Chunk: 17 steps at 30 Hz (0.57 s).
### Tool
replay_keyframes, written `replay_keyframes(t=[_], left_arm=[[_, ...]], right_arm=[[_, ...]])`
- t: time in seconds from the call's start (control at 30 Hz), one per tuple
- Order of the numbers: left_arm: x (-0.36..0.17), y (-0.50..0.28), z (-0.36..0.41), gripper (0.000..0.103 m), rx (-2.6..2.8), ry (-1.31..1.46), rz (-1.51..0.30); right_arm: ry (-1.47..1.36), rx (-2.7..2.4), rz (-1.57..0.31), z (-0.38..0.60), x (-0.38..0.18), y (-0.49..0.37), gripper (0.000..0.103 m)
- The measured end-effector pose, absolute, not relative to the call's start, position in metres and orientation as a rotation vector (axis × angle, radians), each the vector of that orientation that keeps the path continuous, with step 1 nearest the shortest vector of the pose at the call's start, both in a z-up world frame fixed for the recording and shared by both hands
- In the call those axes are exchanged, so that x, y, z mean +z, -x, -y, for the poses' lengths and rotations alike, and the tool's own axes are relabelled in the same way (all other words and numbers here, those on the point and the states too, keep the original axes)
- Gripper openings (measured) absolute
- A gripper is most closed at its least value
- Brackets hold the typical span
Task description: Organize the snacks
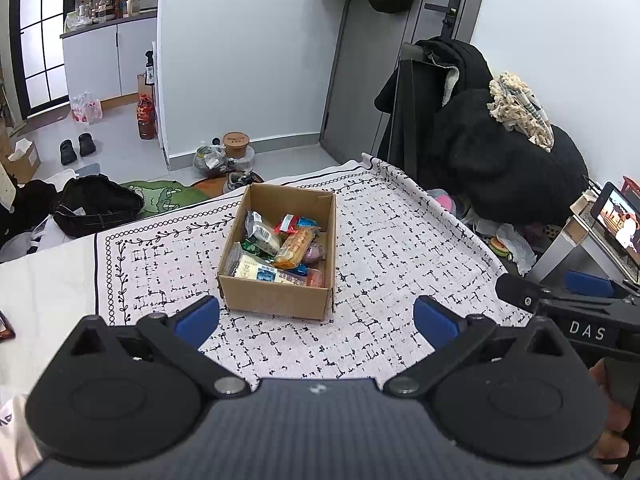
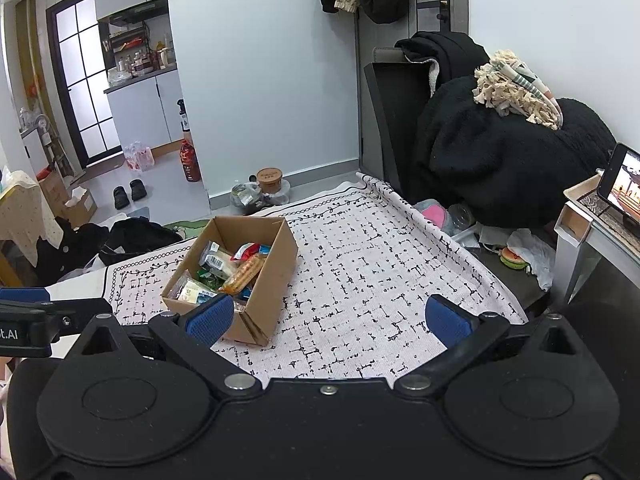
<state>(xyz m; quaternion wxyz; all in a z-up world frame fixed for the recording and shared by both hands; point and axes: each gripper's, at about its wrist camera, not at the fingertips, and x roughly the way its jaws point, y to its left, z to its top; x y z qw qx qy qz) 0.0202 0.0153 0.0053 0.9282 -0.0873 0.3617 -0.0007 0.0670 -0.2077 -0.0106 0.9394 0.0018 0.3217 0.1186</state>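
A brown cardboard box (image 1: 280,300) stands on the patterned white cloth (image 1: 380,240) and holds several wrapped snacks (image 1: 294,248). My left gripper (image 1: 316,320) is open and empty, just in front of the box's near wall. In the right wrist view the box (image 2: 272,280) sits to the left with the snacks (image 2: 240,276) inside. My right gripper (image 2: 330,318) is open and empty, to the right of the box; its left fingertip (image 2: 212,316) overlaps the box's near corner in the view. The right gripper (image 1: 560,292) also shows at the right edge of the left wrist view.
The cloth (image 2: 380,260) covers a low surface. A black heap of clothes on a chair (image 1: 500,152) stands at the right. A phone on a side table (image 1: 616,220) plays video at far right. Bags and clothes (image 1: 96,204) lie on the floor at left.
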Motion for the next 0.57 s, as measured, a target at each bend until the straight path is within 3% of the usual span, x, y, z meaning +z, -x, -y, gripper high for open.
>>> replay_keyframes(t=[0.57], left_arm=[[0.0063, -0.0193, -0.0154, 0.103, -0.001, 0.183, -0.738]], right_arm=[[0.003, 0.243, -0.661, 0.2059, -0.0117, -0.0669, 0.103]])
